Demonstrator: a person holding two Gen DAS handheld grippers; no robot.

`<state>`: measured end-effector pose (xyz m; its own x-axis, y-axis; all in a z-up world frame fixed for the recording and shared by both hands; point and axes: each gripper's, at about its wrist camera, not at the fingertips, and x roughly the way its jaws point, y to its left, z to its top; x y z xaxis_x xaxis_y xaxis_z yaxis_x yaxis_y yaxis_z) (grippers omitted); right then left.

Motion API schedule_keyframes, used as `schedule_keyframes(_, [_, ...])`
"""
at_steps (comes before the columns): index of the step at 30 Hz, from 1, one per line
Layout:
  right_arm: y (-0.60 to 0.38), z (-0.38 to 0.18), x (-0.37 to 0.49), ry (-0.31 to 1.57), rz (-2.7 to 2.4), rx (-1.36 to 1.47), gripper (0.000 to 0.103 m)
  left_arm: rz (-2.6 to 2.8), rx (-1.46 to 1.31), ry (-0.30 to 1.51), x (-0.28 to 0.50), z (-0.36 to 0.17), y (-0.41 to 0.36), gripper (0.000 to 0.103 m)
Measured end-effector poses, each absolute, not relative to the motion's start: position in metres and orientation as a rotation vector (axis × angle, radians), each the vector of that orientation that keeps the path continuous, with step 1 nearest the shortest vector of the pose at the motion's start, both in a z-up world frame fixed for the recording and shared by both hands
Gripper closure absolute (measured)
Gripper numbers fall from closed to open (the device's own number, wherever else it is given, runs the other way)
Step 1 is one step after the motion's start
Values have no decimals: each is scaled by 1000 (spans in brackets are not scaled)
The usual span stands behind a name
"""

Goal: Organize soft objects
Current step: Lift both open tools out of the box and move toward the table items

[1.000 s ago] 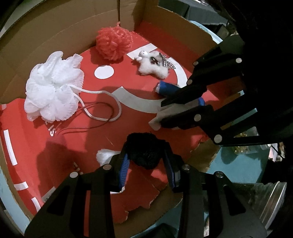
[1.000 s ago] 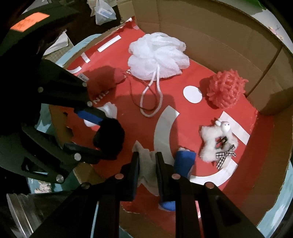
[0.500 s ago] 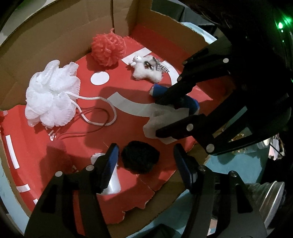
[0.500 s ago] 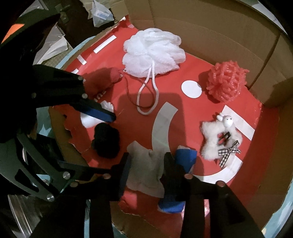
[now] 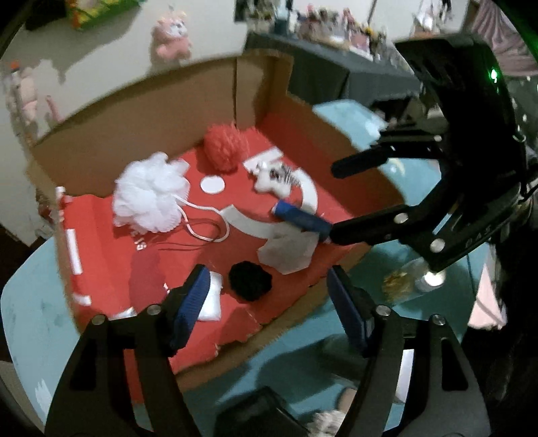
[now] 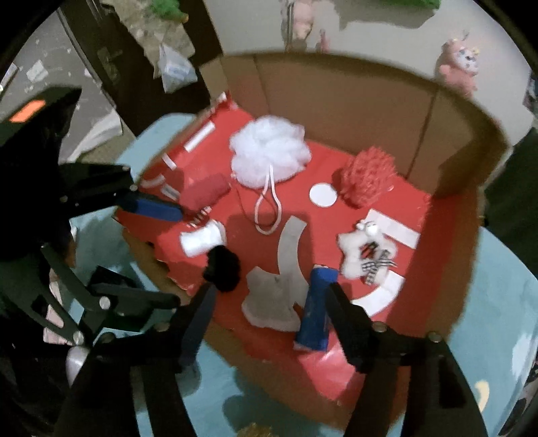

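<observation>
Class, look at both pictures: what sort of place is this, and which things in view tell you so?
Probably a room in a home, perhaps a bedroom or playroom. A pink plush toy hangs on the pale wall, a cluttered dark shelf stands behind, and an opened cardboard box of soft things lies on a small turquoise table.

Dim indoor light, colours muddy. Both fisheye views are motion-blurred throughout; the white mesh pouf [image 5: 149, 196] and the wall behind smear most. Strong barrel distortion with black vignette at corners. Soft shadows fall on the red box floor [image 6: 339, 235]. A small green glare spot sits at upper right of the left view.
</observation>
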<state>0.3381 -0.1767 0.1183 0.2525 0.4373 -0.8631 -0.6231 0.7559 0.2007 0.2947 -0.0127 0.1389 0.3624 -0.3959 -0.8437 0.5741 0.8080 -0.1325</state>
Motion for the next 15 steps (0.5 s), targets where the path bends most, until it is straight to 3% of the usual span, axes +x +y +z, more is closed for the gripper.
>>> schedule_keyframes(7, [-201,172,281,950,681,-119,12,-586,117,867,232,175,-3,27])
schedule_keyframes(15, [-212,201,200,799,629,-97,2,-493,93,695,159,194,4,15])
